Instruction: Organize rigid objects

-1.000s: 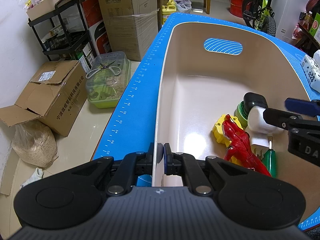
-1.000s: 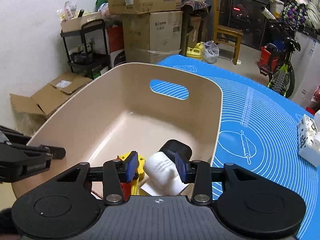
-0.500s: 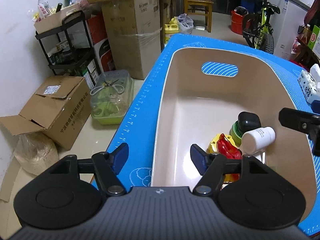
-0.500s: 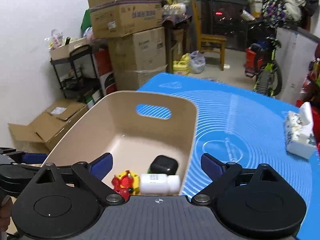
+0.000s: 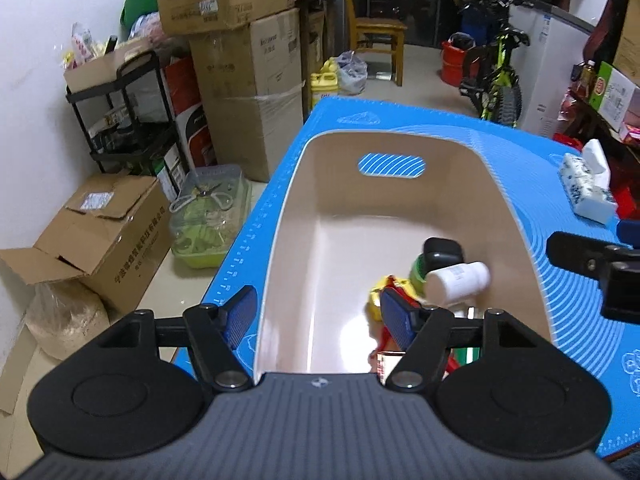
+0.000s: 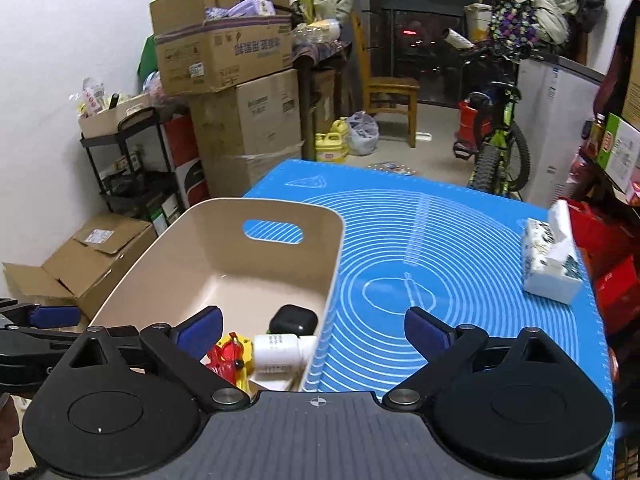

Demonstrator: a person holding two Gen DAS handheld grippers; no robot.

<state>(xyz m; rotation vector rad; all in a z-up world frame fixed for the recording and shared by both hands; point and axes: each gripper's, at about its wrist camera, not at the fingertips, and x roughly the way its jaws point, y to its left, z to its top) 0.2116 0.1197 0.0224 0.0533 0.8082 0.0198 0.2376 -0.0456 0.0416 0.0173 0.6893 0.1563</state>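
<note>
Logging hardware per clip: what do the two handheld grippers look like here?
Both look alike. The left gripper and right gripper each have a dark grey ribbed body with a small crosshair mark, two round black discs, black linkage arms with silver pivot screws, and blue ribbed pads. No cables or sleeves are visible.

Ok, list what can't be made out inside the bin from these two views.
- Red toy: left wrist view, lower part hidden behind the left tool; its shape is unclear.
- Green round item: left wrist view, mostly covered by the black case and white bottle.
- Bottle label: right wrist view, print too small to read.
- Bin near end: both views, cut off by the tool bodies.
</note>
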